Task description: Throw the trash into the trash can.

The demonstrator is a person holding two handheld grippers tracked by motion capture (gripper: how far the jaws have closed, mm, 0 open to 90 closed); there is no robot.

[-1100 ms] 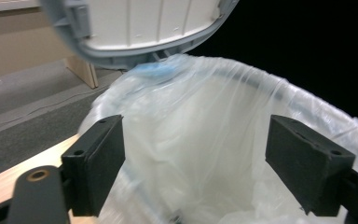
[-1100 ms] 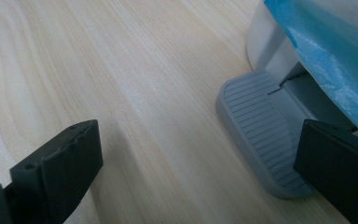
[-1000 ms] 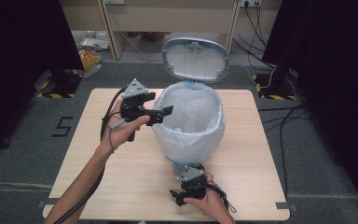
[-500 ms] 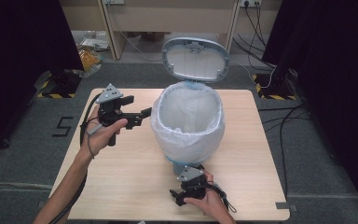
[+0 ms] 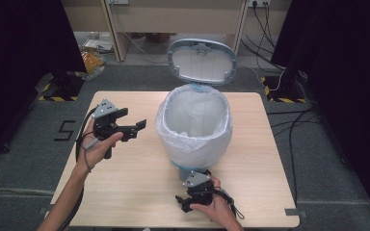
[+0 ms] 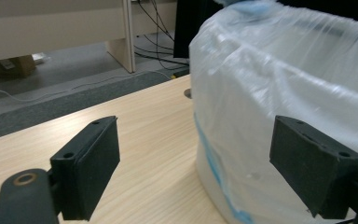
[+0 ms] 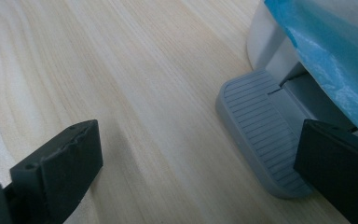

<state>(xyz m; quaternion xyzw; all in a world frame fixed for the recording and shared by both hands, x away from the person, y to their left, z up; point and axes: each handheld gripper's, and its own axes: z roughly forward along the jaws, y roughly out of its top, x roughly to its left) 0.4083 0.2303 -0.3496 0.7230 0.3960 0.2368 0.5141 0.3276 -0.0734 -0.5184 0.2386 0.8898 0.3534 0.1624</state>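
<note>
A pedal bin lined with a white bag stands mid-table, its grey lid tipped up at the back. My left gripper hovers left of the bin, pointing at it, jaws open and empty. In the left gripper view the bag bulges close behind the right pad, apart from it. My right gripper lies low at the bin's front, open. In the right gripper view the grey ribbed pedal sits just ahead of the right pad, under a blue bag edge.
The bin stands on a light wooden table, which has bare wood at its left and right. Grey floor with cables surrounds it, and a cabinet stands behind. Dark curtains flank both sides.
My left gripper has drawn away from the bin's rim, moving left and lower over the table. The right gripper has stayed by the pedal.
</note>
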